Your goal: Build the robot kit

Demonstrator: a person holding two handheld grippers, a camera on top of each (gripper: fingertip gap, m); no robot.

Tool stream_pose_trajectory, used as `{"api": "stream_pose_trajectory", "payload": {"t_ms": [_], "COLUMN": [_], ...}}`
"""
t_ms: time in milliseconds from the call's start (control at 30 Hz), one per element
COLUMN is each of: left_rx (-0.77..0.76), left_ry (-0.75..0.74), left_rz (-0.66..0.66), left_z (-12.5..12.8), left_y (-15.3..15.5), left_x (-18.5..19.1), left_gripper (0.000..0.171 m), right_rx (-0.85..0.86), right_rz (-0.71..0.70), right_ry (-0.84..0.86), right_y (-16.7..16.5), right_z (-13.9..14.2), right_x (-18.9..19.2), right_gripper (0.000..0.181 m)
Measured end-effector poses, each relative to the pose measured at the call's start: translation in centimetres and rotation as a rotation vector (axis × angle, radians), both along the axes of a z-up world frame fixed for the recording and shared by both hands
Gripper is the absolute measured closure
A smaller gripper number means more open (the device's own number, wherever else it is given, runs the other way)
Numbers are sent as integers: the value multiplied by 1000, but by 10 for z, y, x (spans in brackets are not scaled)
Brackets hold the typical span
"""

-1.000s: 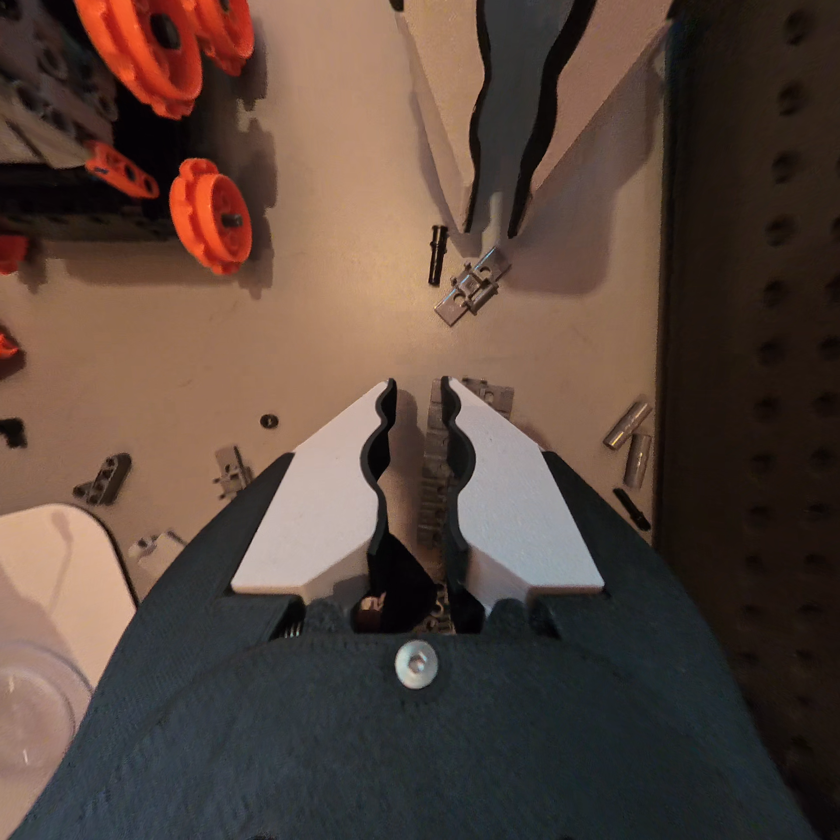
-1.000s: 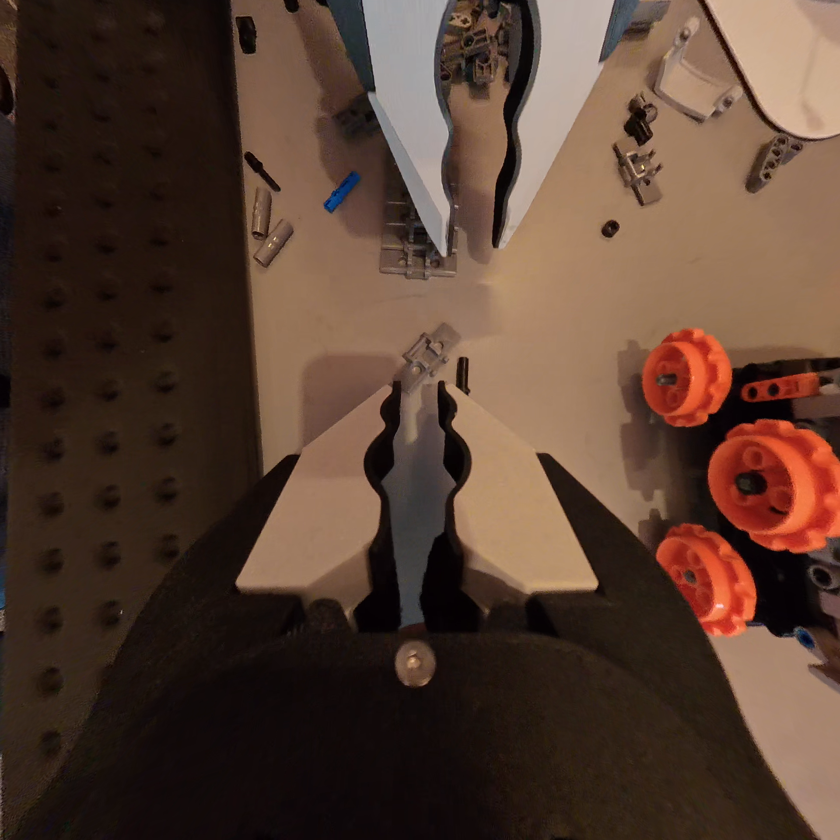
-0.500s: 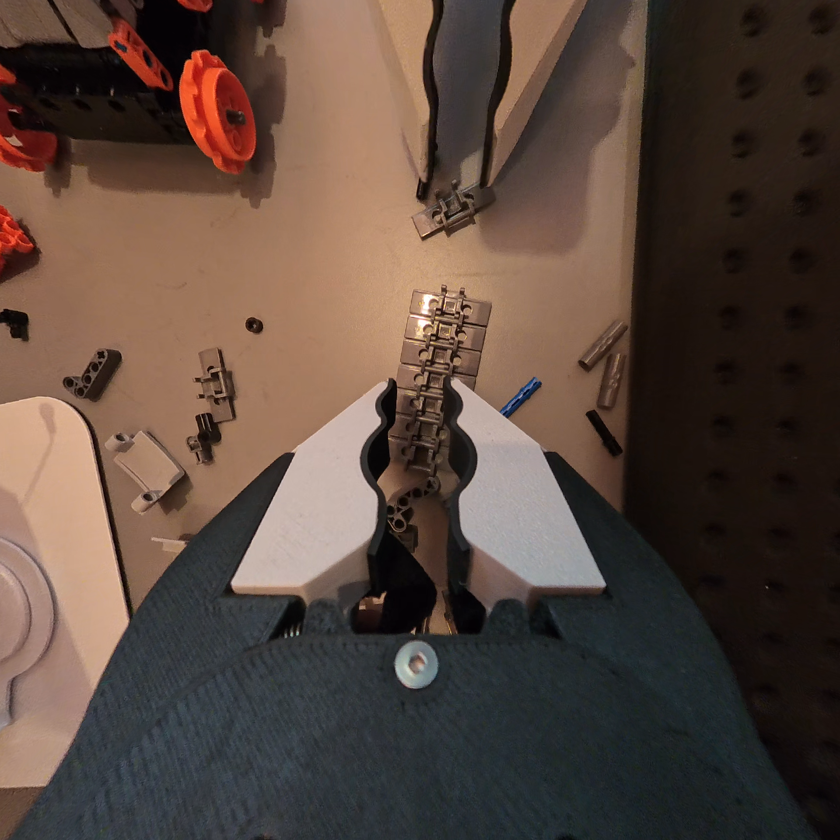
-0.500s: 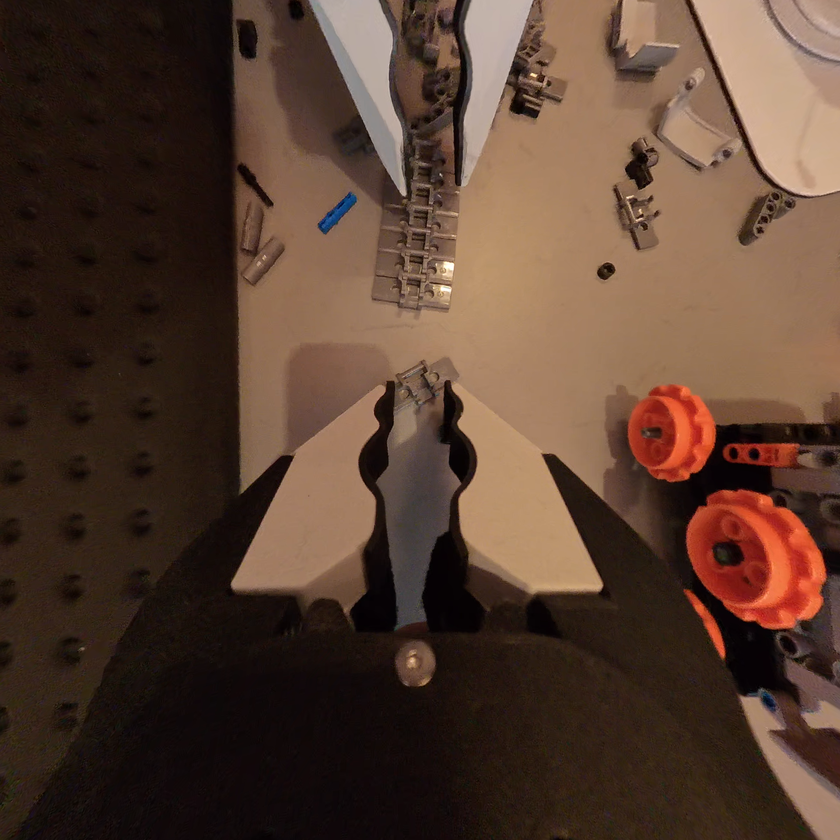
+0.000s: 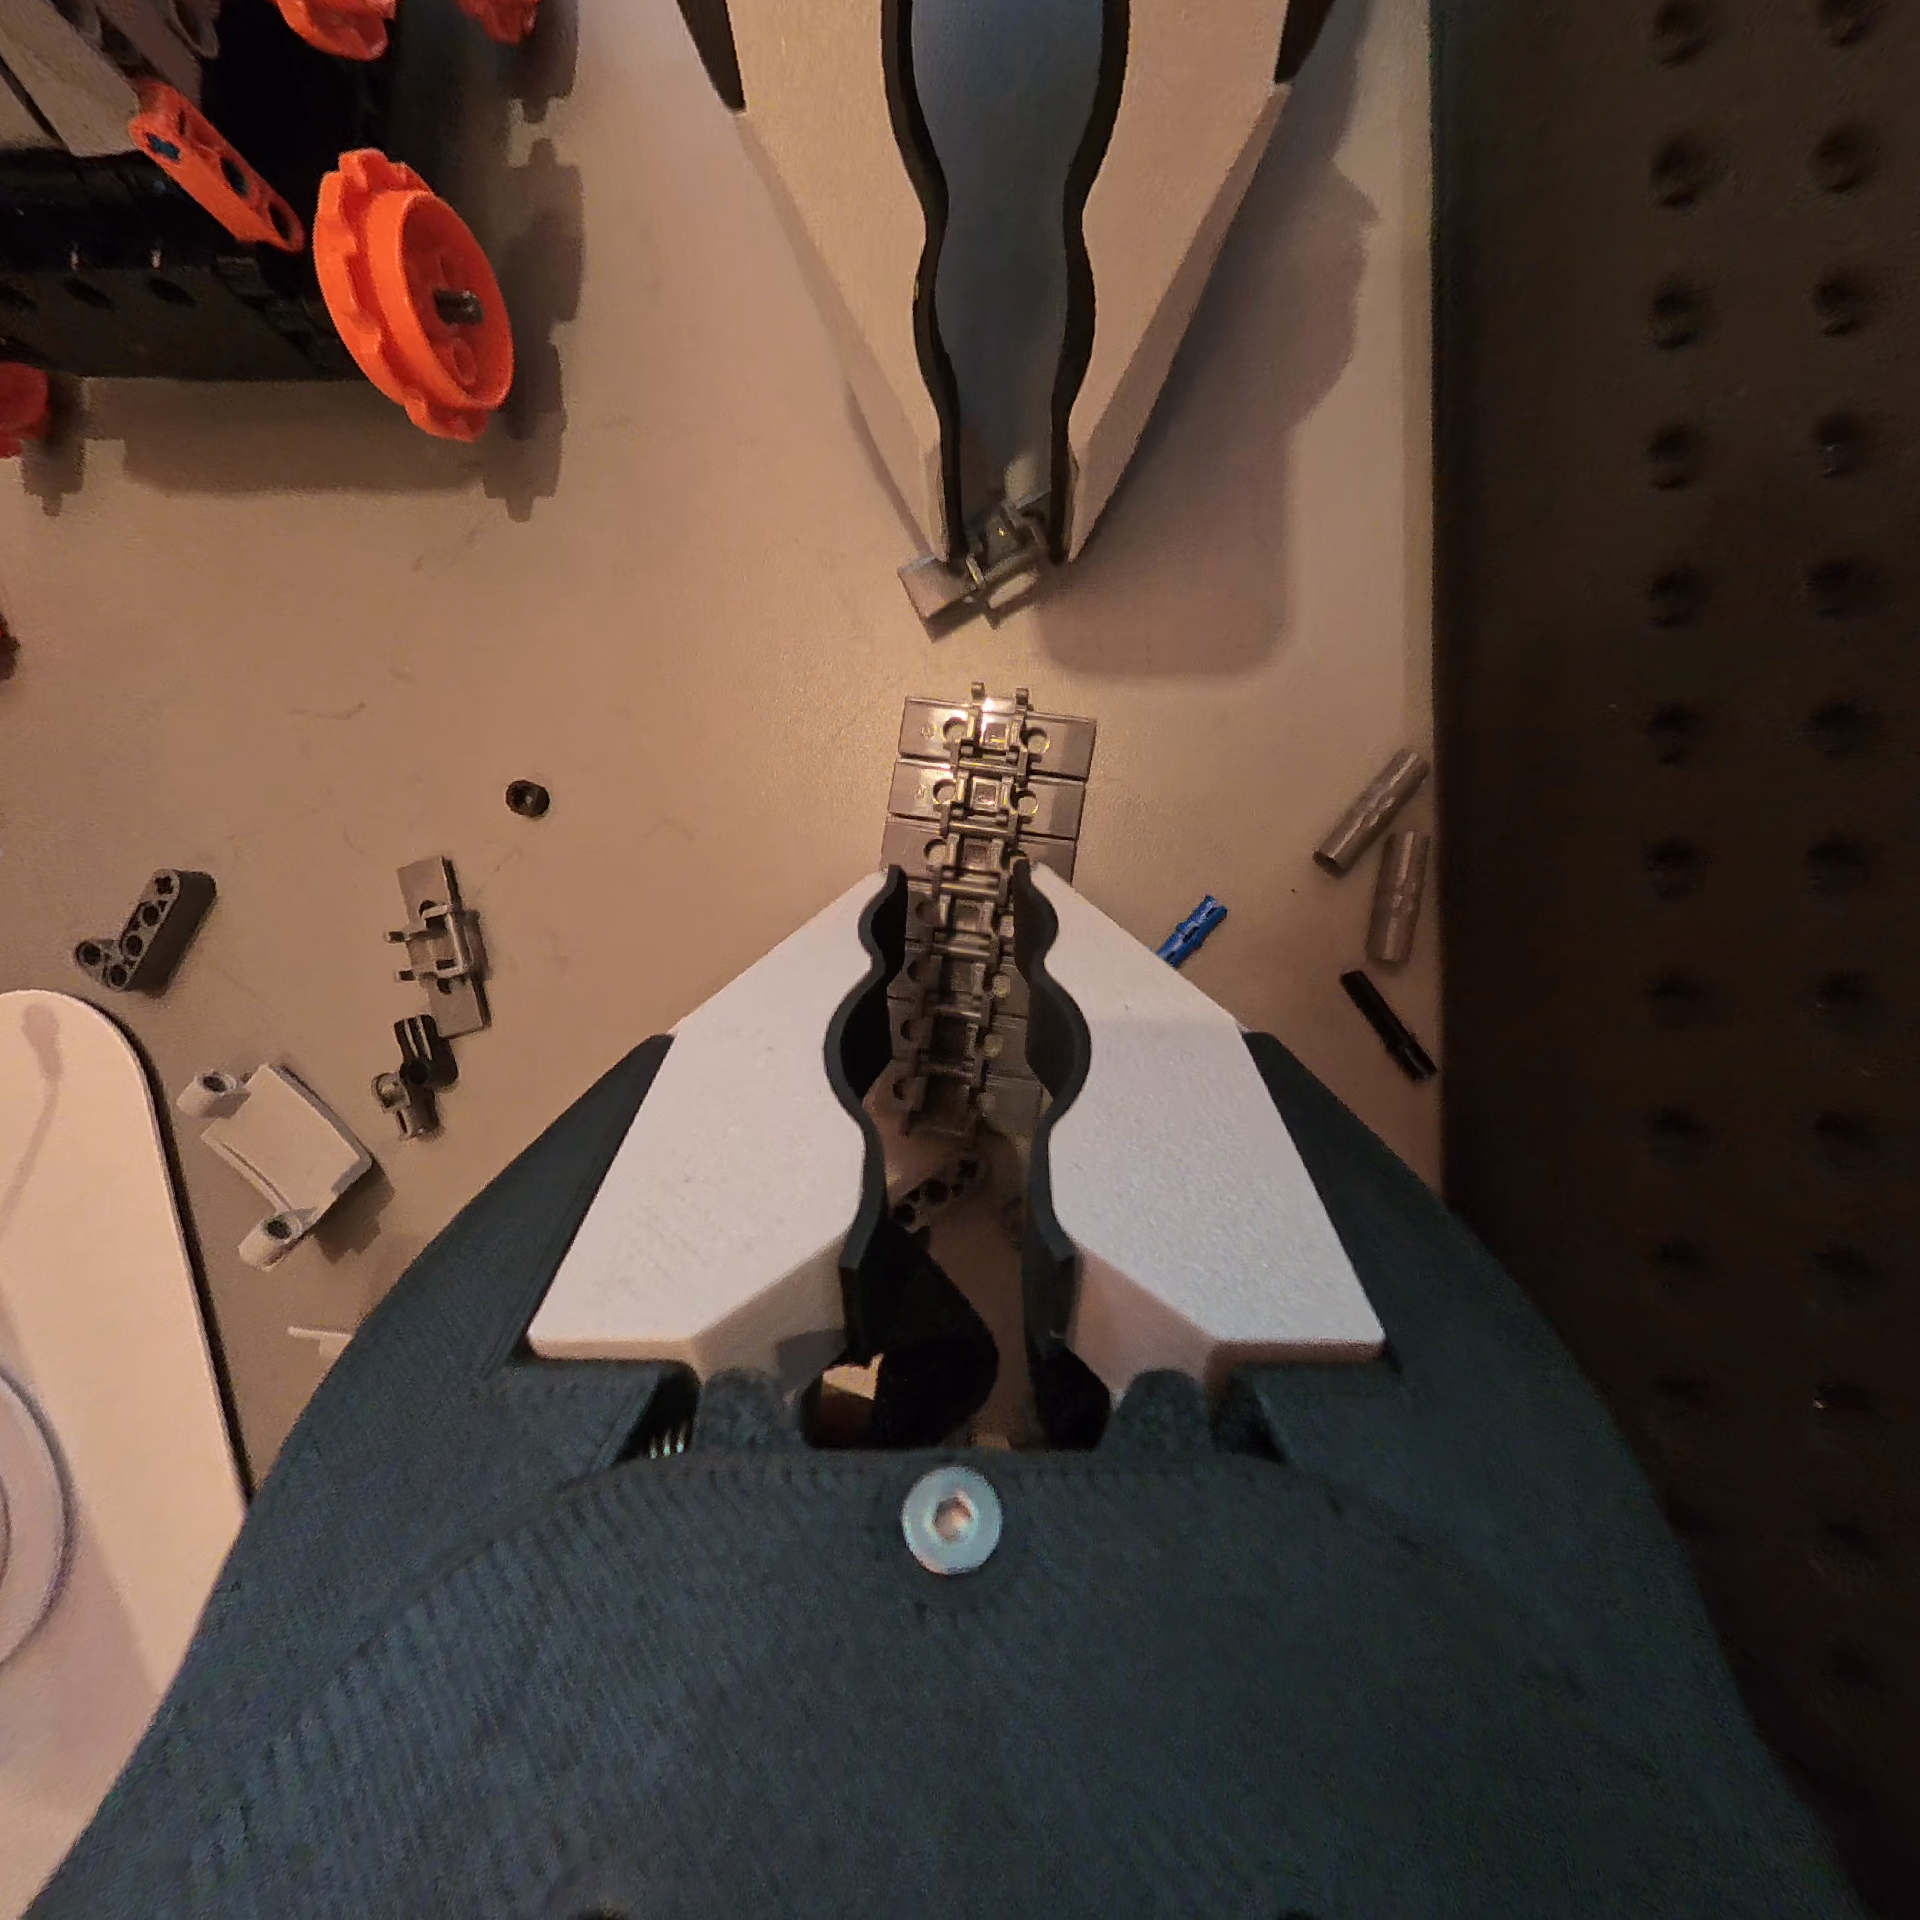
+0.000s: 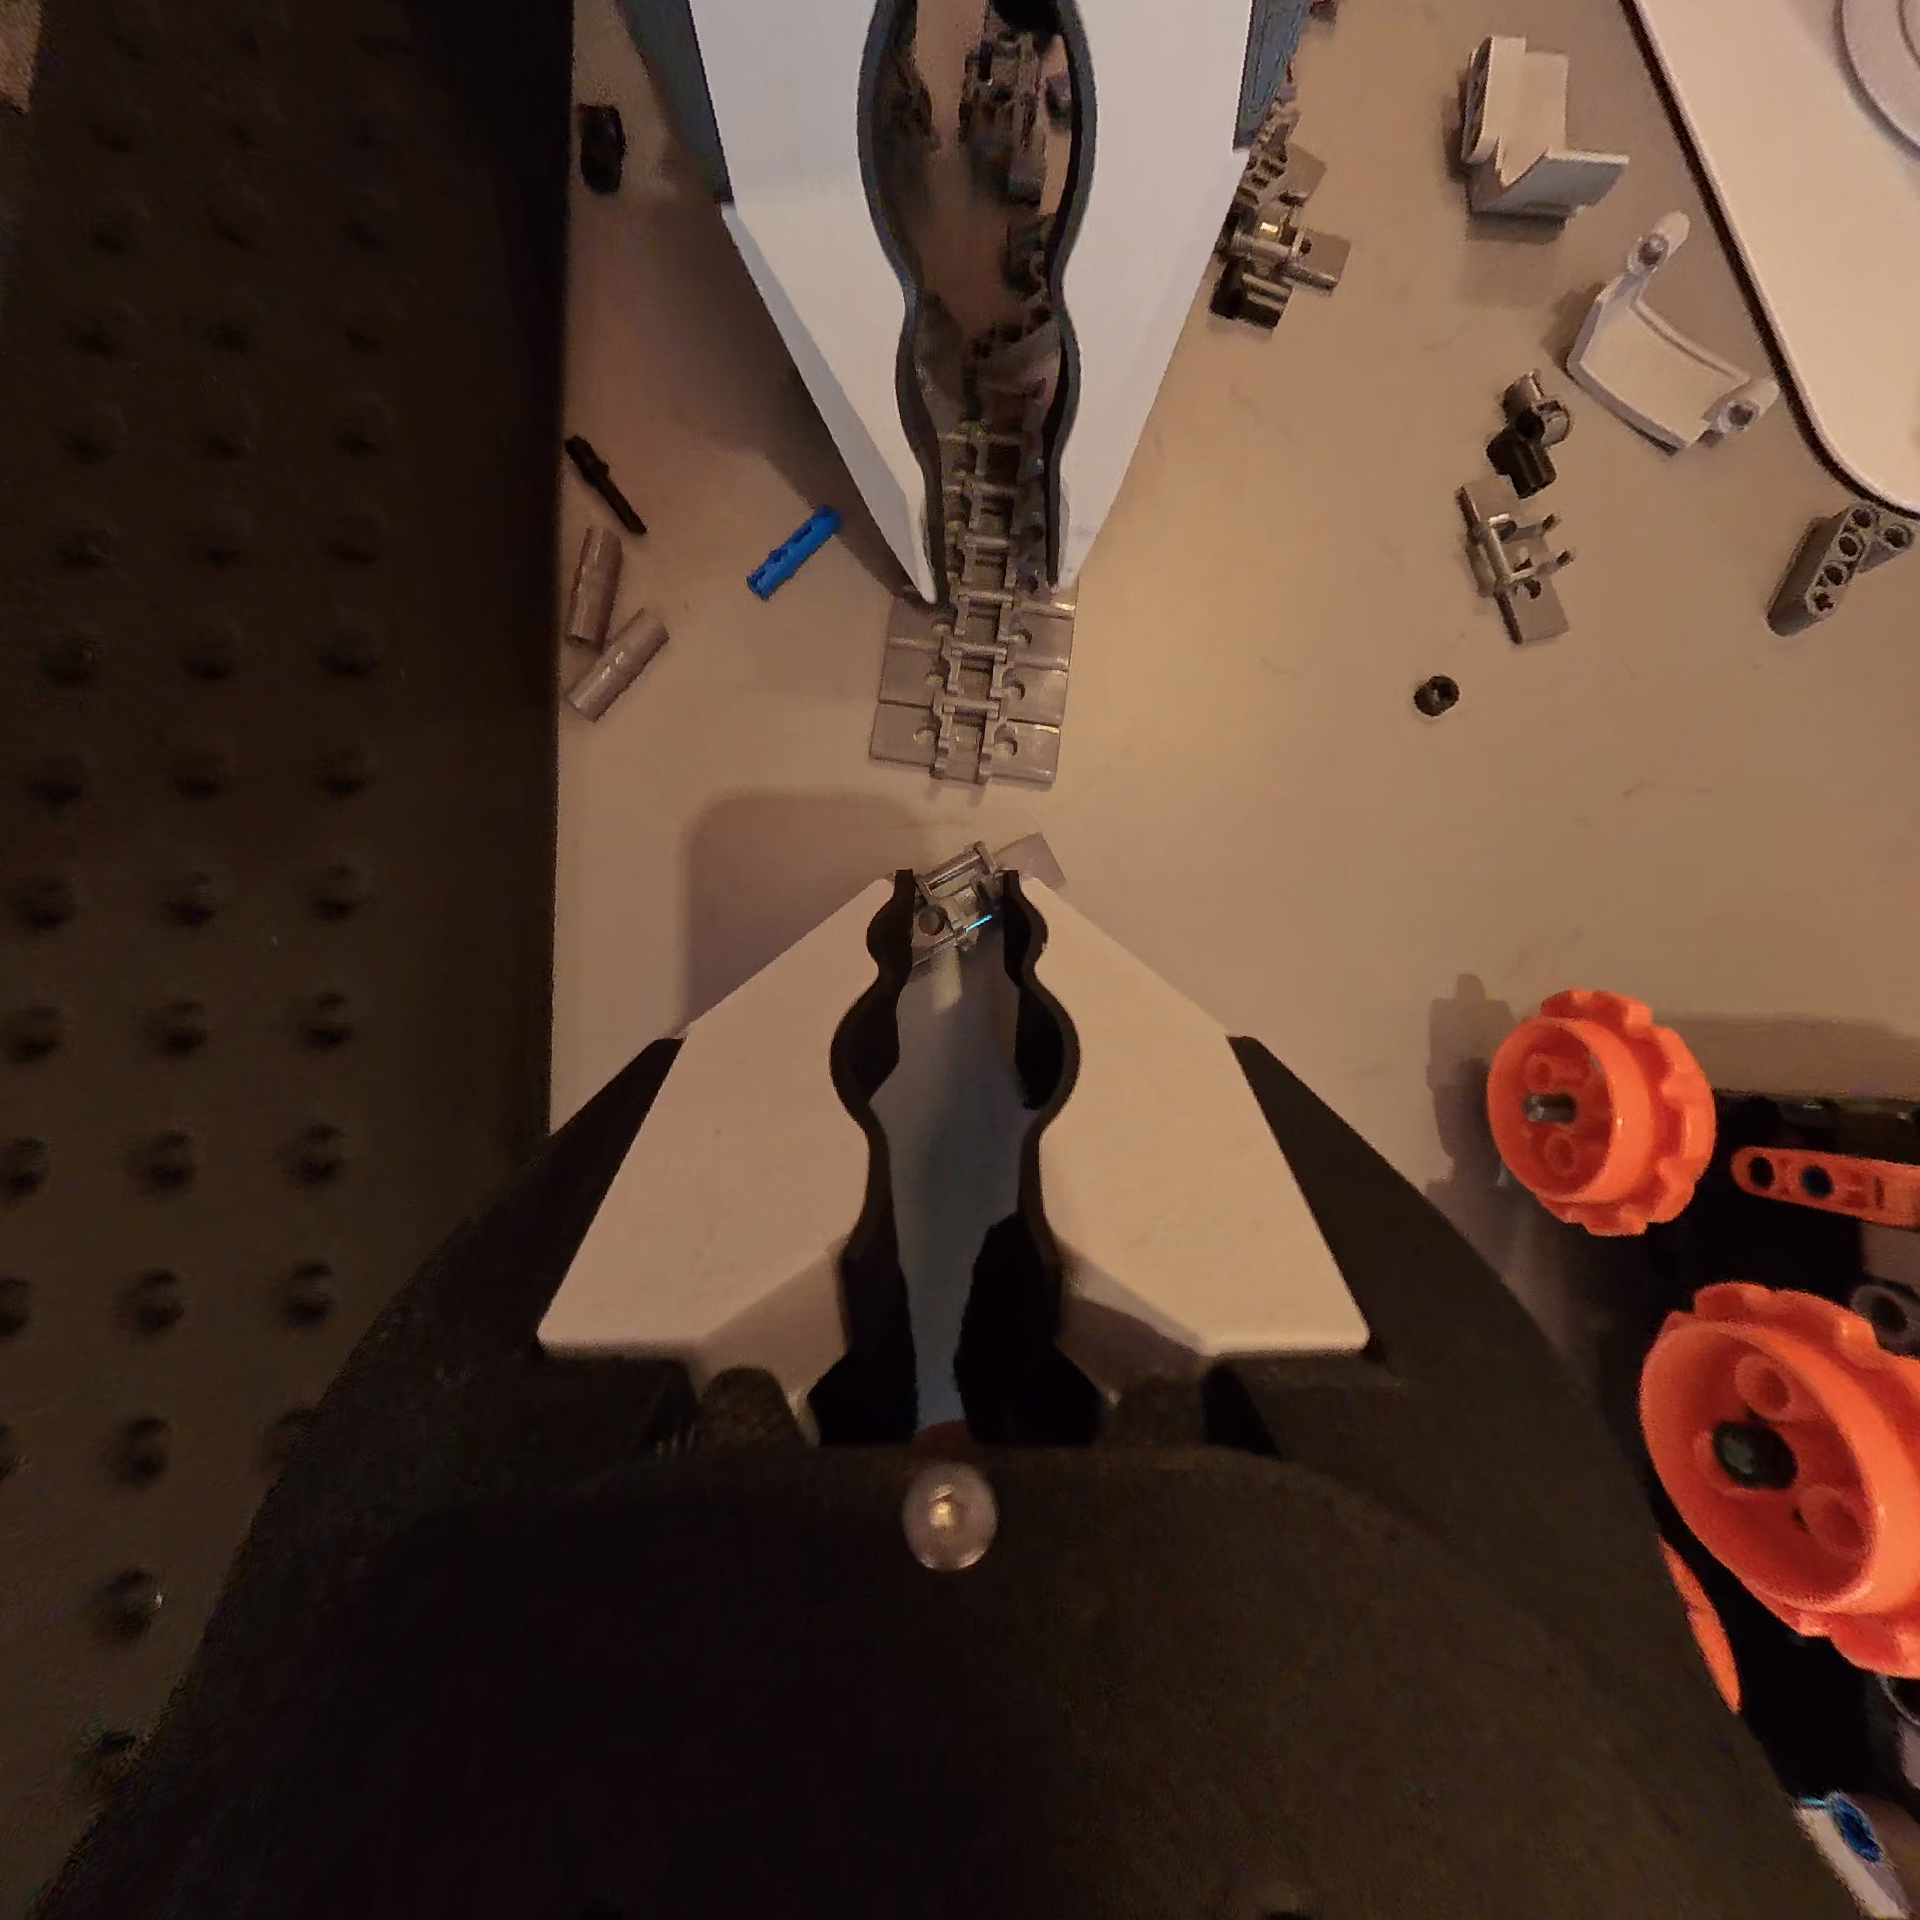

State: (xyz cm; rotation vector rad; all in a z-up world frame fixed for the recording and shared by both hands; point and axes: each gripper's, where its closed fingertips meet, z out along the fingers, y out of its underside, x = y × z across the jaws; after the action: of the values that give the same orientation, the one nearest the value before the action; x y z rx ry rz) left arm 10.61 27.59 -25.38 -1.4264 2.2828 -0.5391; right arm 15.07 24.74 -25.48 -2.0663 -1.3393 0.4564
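Note:
My left gripper is shut on a grey track chain of several joined links. The chain's far end sticks out past the fingertips over the beige table. It also shows in the right wrist view, under the left gripper. My right gripper is shut on a single grey track link at its fingertips. In the left wrist view the right gripper holds that link just beyond the chain's free end, with a small gap between them.
A black model with orange wheels stands to one side. A dark studded mat borders the table. A white tray sits at the corner. Loose parts lie about: grey tubes, a blue pin, another track link, a white curved panel. The left gripper's tips are roughly 6 cm from the right gripper's.
The right gripper closed on the single link that lay on the table and brought it toward the chain. The left gripper drew back, so the chain now shows flat and longer.

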Motion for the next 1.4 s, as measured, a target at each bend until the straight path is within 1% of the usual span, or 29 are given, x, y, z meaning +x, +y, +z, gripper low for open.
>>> {"api": "stream_pose_trajectory", "payload": {"t_ms": [67, 167, 233, 400, 700, 800, 867, 1033, 1133, 1267, 1400], "left_rx": [25, 17, 14, 5, 40, 47, 55, 61, 57, 56, 56], "left_ry": [-7, -8, -2, -7, -35, -43, -44, -52, -51, -50, -50], "left_rz": [0, -10, -9, 52, 138, 160, 164, 174, 175, 176, 178], "left_z": [0, -2, -3, -4, -4, -5, -5, -5, -5, -5, -5], "left_y": [1, -5, -7, -9, -6, -6, -6, -6, -6, -6, -6], "left_x": [2, 3, 3, 9, 18, 19, 20, 19, 19, 19, 18], "left_gripper": [152, 158, 158, 160, 163, 163, 164, 163, 163, 163, 163], "right_rx": [-11, -36, -50, -61, -85, -95, -99, -92, -95, -107, -117], "right_rz": [-17, -47, -81, -163, -228, -251, -250, -248, -253, -223, -201], "right_ry": [17, 35, 28, 23, 21, 22, 28, 29, 19, 9, 24], "right_y": [1, 1, 3, 10, 9, 9, 7, 5, 4, -2, -4], "right_z": [2, 2, 0, -2, -2, -2, 0, 4, 4, 1, 1], "right_x": [-5, -11, -11, -6, -3, -2, -5, -2, 3, 1, -4], "right_gripper": [167, 167, 167, 167, 167, 161, 153, 149, 154, 163, 164]}}
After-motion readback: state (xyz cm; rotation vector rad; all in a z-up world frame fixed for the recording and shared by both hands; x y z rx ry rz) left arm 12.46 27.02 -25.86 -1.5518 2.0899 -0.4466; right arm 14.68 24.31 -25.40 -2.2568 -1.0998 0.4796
